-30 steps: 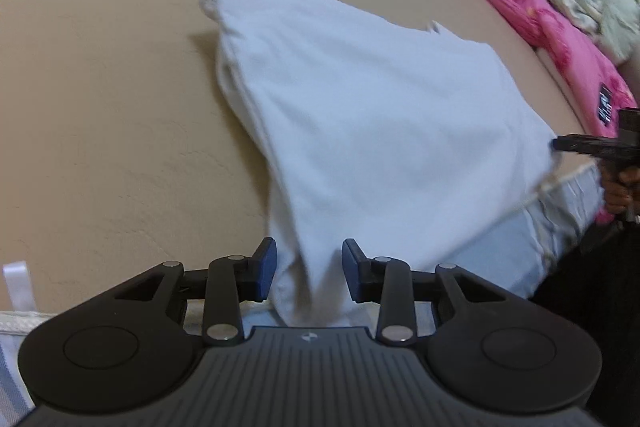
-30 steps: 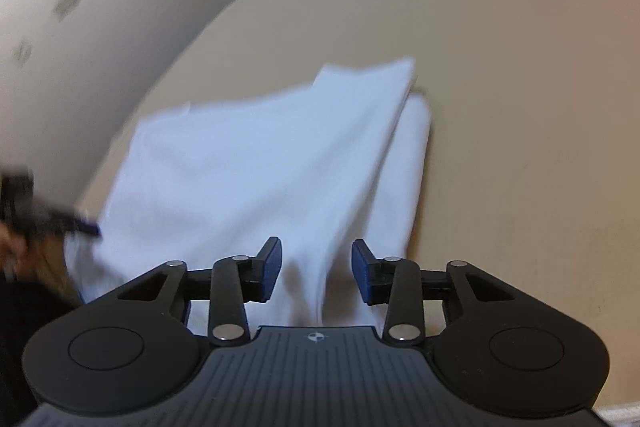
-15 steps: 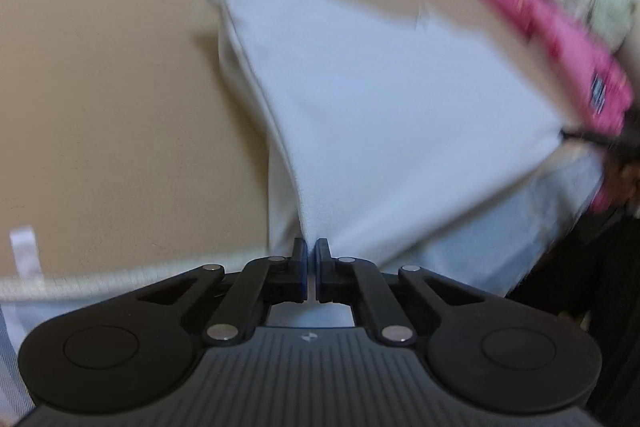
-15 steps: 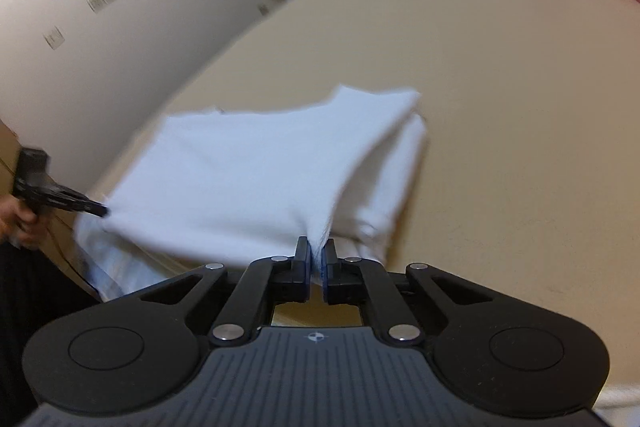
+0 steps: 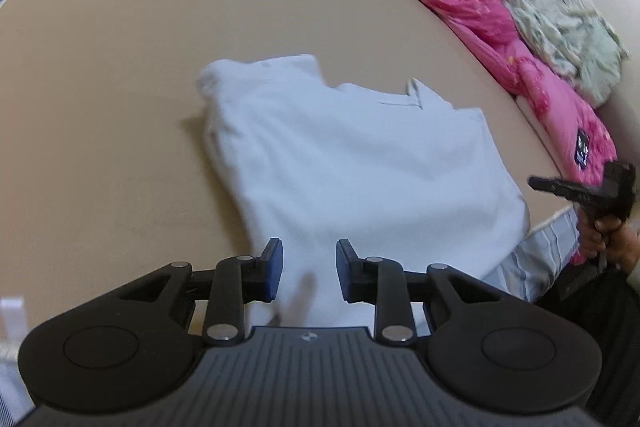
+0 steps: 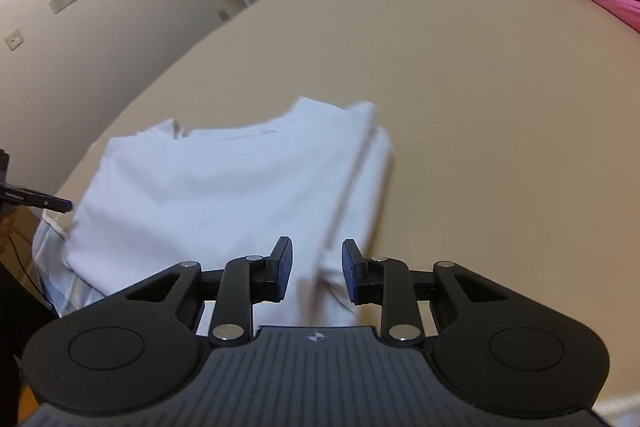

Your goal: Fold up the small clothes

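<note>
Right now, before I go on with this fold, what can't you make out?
- Near hem of the white shirt: hidden behind the left tongs in the left view and the right tongs in the right view.
- Folded layers near the right tongs: blurred.
- Label on the pink quilt: too small to read.

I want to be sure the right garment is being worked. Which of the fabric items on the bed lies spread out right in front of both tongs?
The white shirt, lying alone mid-bed; the pink bedding and pale floral cloth are bunched along the far edge.
</note>
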Motion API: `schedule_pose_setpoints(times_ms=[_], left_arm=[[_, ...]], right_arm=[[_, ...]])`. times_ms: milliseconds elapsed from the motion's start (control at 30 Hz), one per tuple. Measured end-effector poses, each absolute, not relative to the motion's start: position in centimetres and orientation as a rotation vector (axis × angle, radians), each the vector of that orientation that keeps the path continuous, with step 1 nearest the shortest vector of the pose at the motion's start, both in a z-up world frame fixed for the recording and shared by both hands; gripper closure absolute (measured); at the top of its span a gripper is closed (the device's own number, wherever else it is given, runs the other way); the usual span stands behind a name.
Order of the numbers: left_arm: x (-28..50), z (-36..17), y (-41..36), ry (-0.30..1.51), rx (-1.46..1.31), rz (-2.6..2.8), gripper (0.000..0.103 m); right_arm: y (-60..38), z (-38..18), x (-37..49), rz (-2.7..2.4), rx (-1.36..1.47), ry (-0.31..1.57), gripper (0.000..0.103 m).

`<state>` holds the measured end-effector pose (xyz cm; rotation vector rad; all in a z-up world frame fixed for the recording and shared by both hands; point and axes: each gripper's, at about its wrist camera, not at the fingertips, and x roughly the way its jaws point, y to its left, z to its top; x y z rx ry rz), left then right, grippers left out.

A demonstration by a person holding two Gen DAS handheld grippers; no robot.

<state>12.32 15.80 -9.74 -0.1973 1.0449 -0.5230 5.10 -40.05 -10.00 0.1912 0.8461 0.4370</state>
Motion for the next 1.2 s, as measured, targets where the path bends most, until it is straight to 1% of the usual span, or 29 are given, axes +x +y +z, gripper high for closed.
schedule_pose_setpoints(times_ms=[67,133,200,233,267,300,367,433,600,667,700,733,833,933,967,1000,1067,1100,1133,1200], left_arm=[[13.0,-10.6,14.3,1.073,-0.139,-0.520,0.072],[13.4,-12.1,13.1,1.151,-0.047,-0.485,0.073],[13.7,-12.4,13.2,1.170,-0.027,-0.484,0.072],[13.9,-12.1,13.5,1.162,-0.055,-0.490,0.069],[14.1,-11.7,14.1,1.145,-0.105,-0.490,0.063],[14.4,-11.4,14.6,1.128,-0.141,-0.484,0.059],[14.9,-10.9,15.5,1.095,-0.194,-0.463,0.045],[15.6,-11.2,16.1,1.096,-0.235,-0.433,0.035],[17.6,-12.7,16.9,1.164,-0.290,-0.365,0.035],[18.1,-13.3,16.1,1.187,-0.292,-0.375,0.035],[18.2,-13.5,15.8,1.188,-0.283,-0.383,0.035],[18.3,-13.7,15.4,1.188,-0.277,-0.389,0.033],[18.9,-14.2,14.6,1.184,-0.295,-0.392,0.031],[19.1,-14.4,13.6,1.173,-0.305,-0.394,0.036],[19.2,-14.5,13.1,1.172,-0.285,-0.384,0.041],[19.2,-14.5,12.7,1.167,-0.258,-0.371,0.046],[19.1,-14.3,12.2,1.151,-0.219,-0.339,0.073],[19.1,-14.2,12.3,1.148,-0.230,-0.340,0.080],[19.0,-14.0,12.4,1.143,-0.244,-0.346,0.083],[18.6,-13.5,12.5,1.128,-0.228,-0.346,0.085]], right_arm=[[-38.8,-11.0,6.0,0.435,0.151,0.889,0.074],[-37.5,-12.6,6.7,0.400,0.053,0.968,0.074],[-36.2,-13.0,6.6,0.407,-0.030,0.973,0.074],[-36.1,-12.6,6.4,0.408,-0.035,0.964,0.074],[-36.2,-12.2,6.5,0.404,-0.016,0.956,0.074],[-36.4,-11.8,6.3,0.401,0.000,0.944,0.074],[-36.7,-10.8,6.2,0.386,0.013,0.890,0.074],[-36.8,-10.2,6.4,0.372,0.024,0.855,0.072],[-35.9,-8.2,7.3,0.340,0.059,0.817,0.071],[-34.9,-6.9,7.4,0.293,0.031,0.817,0.064],[-34.3,-6.5,7.5,0.264,0.011,0.823,0.058],[-33.7,-6.2,7.6,0.244,0.001,0.826,0.055],[-32.7,-6.9,7.5,0.248,0.035,0.820,0.055],[-32.1,-8.5,8.3,0.212,0.011,0.863,0.055],[-32.0,-8.5,8.5,0.199,0.006,0.849,0.055],[-32.1,-8.6,8.7,0.196,0.011,0.837,0.055],[-32.6,-8.7,9.1,0.181,0.038,0.829,0.055],[-33.0,-8.7,9.2,0.164,0.062,0.832,0.055],[-33.3,-8.8,9.3,0.151,0.085,0.834,0.055],[-33.8,-8.8,9.4,0.132,0.127,0.827,0.055]])
